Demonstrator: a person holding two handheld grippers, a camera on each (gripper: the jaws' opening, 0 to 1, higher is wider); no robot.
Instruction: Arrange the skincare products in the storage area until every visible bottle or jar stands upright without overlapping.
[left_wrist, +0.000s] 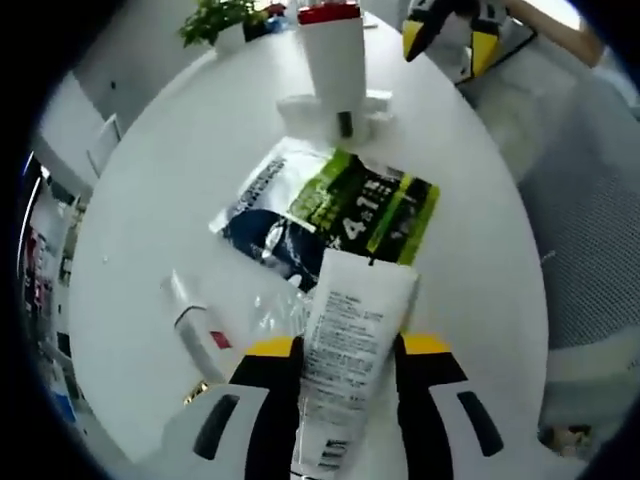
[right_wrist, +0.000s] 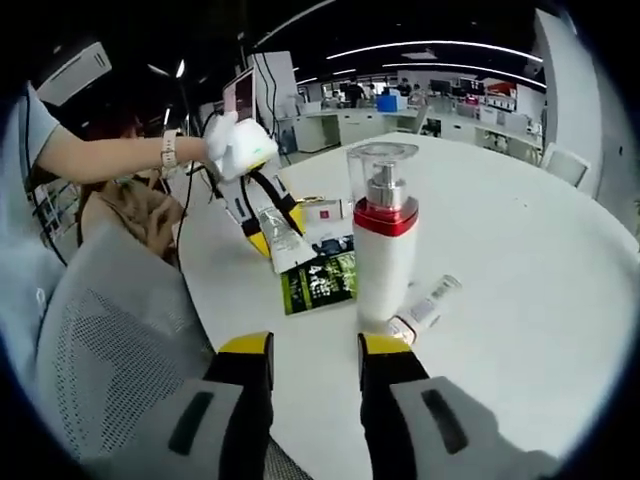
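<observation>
- Two grippers work over a round white table (left_wrist: 150, 200), one in each of the person's hands.
- Left gripper (left_wrist: 345, 350), in the left gripper view: its yellow-tipped jaws are closed on a white tube (left_wrist: 345, 360), which lies between them with its printed side up and its flat crimped end pointing away.
- Just past the tube's far end lies a flat green and black sachet (left_wrist: 375, 205), beside a dark blue and white sachet (left_wrist: 262, 215).
- A small white tube with a red band (left_wrist: 195, 325) lies on the table to the left of the jaws.
- A tall white pump bottle (right_wrist: 385, 250) with a red collar and clear cap stands upright near the table edge.
- A small tube (right_wrist: 425, 305) lies touching the bottle's base.
- Right gripper (right_wrist: 315, 350), in the right gripper view: its jaws stand apart with nothing between them, short of the bottle.
- A potted plant (left_wrist: 215, 20) stands at the table's far side.
</observation>
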